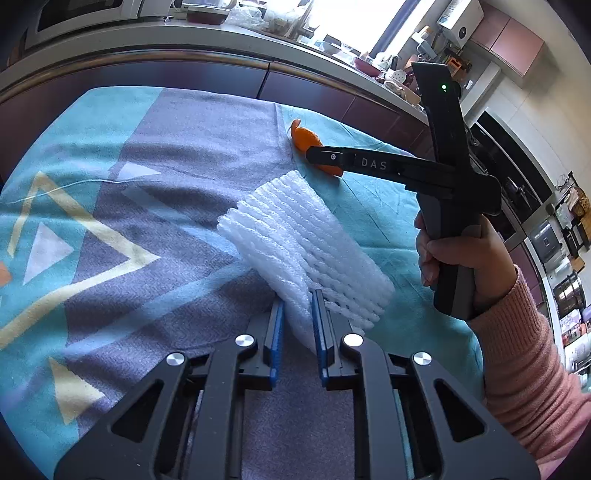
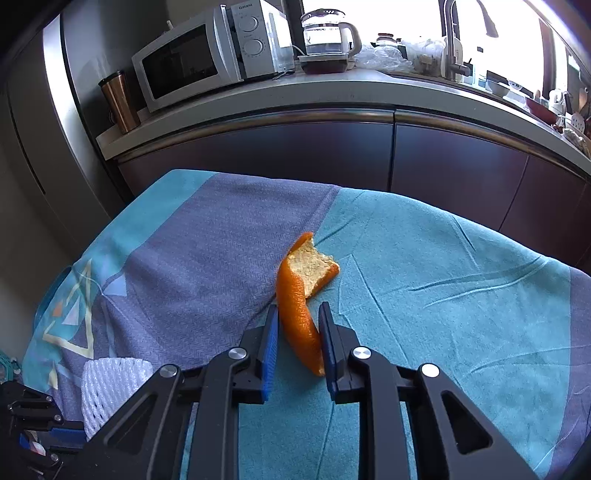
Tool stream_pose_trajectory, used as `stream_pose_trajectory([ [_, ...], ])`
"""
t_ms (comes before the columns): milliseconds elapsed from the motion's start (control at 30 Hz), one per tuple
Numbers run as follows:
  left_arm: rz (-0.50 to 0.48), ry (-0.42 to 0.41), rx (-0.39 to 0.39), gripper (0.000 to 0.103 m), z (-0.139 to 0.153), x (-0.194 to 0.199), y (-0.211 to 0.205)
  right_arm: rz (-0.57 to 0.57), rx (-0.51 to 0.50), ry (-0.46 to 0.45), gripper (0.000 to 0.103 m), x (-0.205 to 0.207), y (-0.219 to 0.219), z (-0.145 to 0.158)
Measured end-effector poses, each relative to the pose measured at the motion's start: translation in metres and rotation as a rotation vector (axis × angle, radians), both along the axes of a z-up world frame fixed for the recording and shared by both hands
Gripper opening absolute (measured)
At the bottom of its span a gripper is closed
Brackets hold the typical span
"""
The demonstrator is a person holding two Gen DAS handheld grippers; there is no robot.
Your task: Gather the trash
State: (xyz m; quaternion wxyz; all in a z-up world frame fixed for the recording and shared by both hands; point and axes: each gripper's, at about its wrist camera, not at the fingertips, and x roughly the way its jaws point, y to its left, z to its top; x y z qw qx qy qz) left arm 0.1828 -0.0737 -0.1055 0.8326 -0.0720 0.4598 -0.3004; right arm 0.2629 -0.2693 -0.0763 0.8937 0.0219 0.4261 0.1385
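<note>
A white foam fruit net (image 1: 306, 251) lies on the blue and purple tablecloth (image 1: 147, 206). My left gripper (image 1: 298, 306) is shut on its near end. The net also shows at the lower left of the right wrist view (image 2: 110, 387). A curled orange peel (image 2: 301, 295) lies on the tablecloth (image 2: 443, 295). My right gripper (image 2: 298, 312) straddles its near end, and the blue pads touch or nearly touch the peel. In the left wrist view the right gripper (image 1: 314, 155) reaches over the peel (image 1: 306, 138), held by a hand in a pink sleeve.
A kitchen counter (image 2: 295, 92) with dark cabinets runs behind the table. It carries a microwave (image 2: 207, 51), a glass kettle (image 2: 328, 33), a copper tumbler (image 2: 118, 101) and clutter near a sink tap (image 2: 454, 40). Shelves with appliances (image 1: 554, 240) stand at right.
</note>
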Motion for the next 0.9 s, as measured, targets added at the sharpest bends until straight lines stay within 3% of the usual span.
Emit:
stream_pose_trajectory([
  [900,0.095,-0.091,0.012,0.012,0.025,-0.039,0.061,0.100,0.182,-0.095,0.014,-0.106,0.026,0.031],
])
